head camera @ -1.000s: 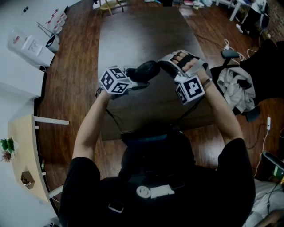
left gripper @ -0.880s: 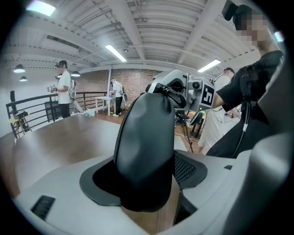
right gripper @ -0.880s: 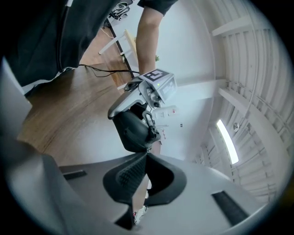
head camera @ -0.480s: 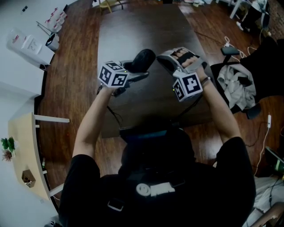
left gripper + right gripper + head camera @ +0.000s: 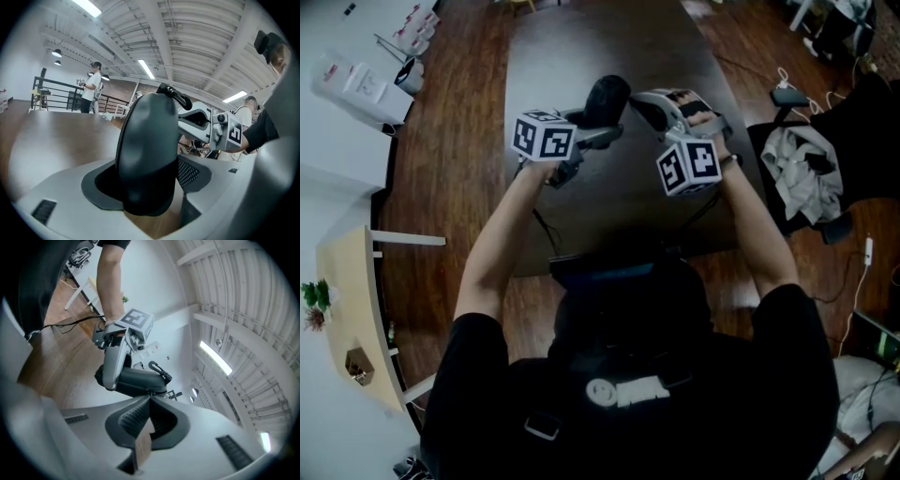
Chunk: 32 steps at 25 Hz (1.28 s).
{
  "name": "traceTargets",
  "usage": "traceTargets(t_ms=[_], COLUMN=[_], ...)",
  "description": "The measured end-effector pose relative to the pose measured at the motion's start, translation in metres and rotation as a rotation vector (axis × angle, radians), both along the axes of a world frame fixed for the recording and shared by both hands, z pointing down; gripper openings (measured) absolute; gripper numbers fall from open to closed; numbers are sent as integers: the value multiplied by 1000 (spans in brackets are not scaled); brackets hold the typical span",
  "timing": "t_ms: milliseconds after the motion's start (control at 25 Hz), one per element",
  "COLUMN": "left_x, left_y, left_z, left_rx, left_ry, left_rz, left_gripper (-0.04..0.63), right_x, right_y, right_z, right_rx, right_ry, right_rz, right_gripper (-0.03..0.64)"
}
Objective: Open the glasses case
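the left gripper point(image 5: 150, 180) is clamped on the case point(image 5: 147, 150): in the left gripper view the pads point(image 5: 192, 172) press on both flanks of its near end, and the dark shell fills the gap. the case rises straight out of the jaws, so its long axis runs along them. its far end points away from the gripper, toward the ceiling. a small clip point(image 5: 174, 97) sits on that far end.

the right gripper point(image 5: 149, 403) has its jaws drawn almost together, with only a thin slit between the pads. their tips touch the lower edge of the case point(image 5: 138, 380). we cannot tell whether they pinch a tab there. from this side the case lies crosswise to the jaws, clip point(image 5: 159, 369) end to the right.

in the head view the case point(image 5: 607, 98) is held up over the dark table point(image 5: 581, 47), between the two grippers and in front of us. its long axis runs away from us, leaning a little right, with the rounded end farthest. the left gripper point(image 5: 586, 131) grips it from below left. the right gripper point(image 5: 645, 106) comes in just beside it on the right.

beyond the table's right edge a chair point(image 5: 802, 178) carries a pale cloth. in the left gripper view a person point(image 5: 93, 86) stands far off by a railing.
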<state>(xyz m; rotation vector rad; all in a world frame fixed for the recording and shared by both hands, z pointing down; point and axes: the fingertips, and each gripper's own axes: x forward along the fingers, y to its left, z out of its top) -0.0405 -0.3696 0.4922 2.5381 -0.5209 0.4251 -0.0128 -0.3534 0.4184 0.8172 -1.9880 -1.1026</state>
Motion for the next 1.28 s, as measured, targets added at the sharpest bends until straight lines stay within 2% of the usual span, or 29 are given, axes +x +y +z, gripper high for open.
traceTargets(t_ms=[160, 200, 280, 360, 400, 440, 480, 560, 680, 800, 880, 920, 1000, 1080, 1120, 1200, 1280], left_x=[1, 1, 2, 2, 3, 4, 6, 15, 28, 25, 8, -4, -26, -33, -28, -8, 10], left_y=[-13, -16, -20, -23, -24, -24, -24, -19, -10, 5, 18, 20, 11, 5, 8, 20, 33], left_z=[1, 0, 0, -1, -2, -5, -9, -13, -19, -29, -35, -39, -51, -65, -71, -76, -80], left_rx=[6, 2, -12, 2, 22, 50, 84, 156, 239, 257, 220, 198, 170, 139, 126, 117, 102], left_ry=[-7, 2, 43, 66, 65, 57, 41, -5, -29, 71, 174, 223, 310, 393, 421, 436, 440], left_rz=[-57, -79, -125, -161, -165, -162, -153, -136, -113, 16, 112, 120, 67, 36, 49, 103, 151], left_gripper=[328, 328, 328, 328, 330, 330, 330, 330, 337, 347, 347, 347, 347, 347, 347, 347, 347], right_x=[8, 11, 19, 23, 22, 19, 14, 3, -3, 16, 40, 50, 59, 60, 59, 54, 44], right_y=[-17, -20, -23, -21, -21, -23, -25, -31, -29, -28, -28, -23, -5, 9, 11, 8, 8], right_z=[-5, -8, -14, -24, -28, -29, -28, -19, -17, -28, -37, -42, -60, -82, -88, -88, -82], right_rx=[-116, -150, -260, -438, -542, -640, -714, -757, -717, -727, -729, -765, -914, -1077, -1126, -1143, -1162], right_ry=[-176, -259, -489, -776, -920, -1044, -1130, -1173, -1130, -1177, -1230, -1261, -1343, -1474, -1541, -1605, -1602], right_rz=[83, 107, 134, 104, 74, 47, 35, 57, 45, -17, -64, -125, -327, -543, -612, -642, -633], right_gripper=[7, 32, 47, 151, 249, 301, 322, 333, 305, 291, 287, 285, 285, 295, 305, 307, 311])
